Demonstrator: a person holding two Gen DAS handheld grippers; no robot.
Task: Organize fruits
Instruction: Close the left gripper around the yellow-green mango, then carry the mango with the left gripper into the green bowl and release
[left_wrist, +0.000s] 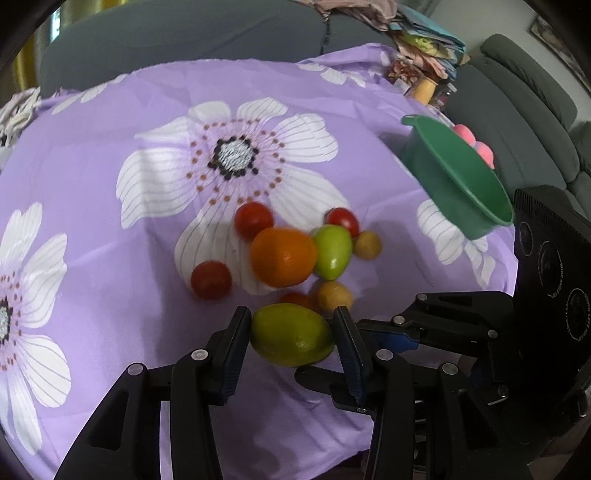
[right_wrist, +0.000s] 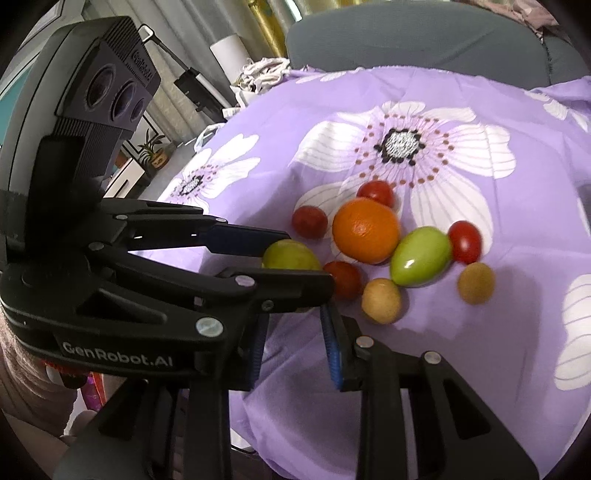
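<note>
**Left tongs clamp the nearest green fruit**

The yellow-green fruit (left_wrist: 291, 334) lies at the near edge of the fruit cluster on the purple flowered cloth (left_wrist: 147, 258), its long axis running crosswise between the pads of the left tongs (left_wrist: 291, 332) — which press on both its ends, so it is clamped. In the right wrist view the same fruit (right_wrist: 291, 255) shows between the left fingers.

Just beyond it lie a tan round fruit (left_wrist: 334, 295) and a partly hidden red one (left_wrist: 293, 298), then the orange (left_wrist: 283, 256), a second green fruit (left_wrist: 332, 252) and more red tomatoes (left_wrist: 210, 279).

The right tongs (right_wrist: 295, 347) sit drawn nearly together with nothing between them, low beside the left tool and short of the cluster.

The green bowl (left_wrist: 458, 177) stands tilted in this view, well apart at the far right of the cloth. My judgement: the held fruit must travel up and rightward across the other fruits to reach it — the left hand already has it, so the lift should clear the tan fruit touching close behind.
</note>
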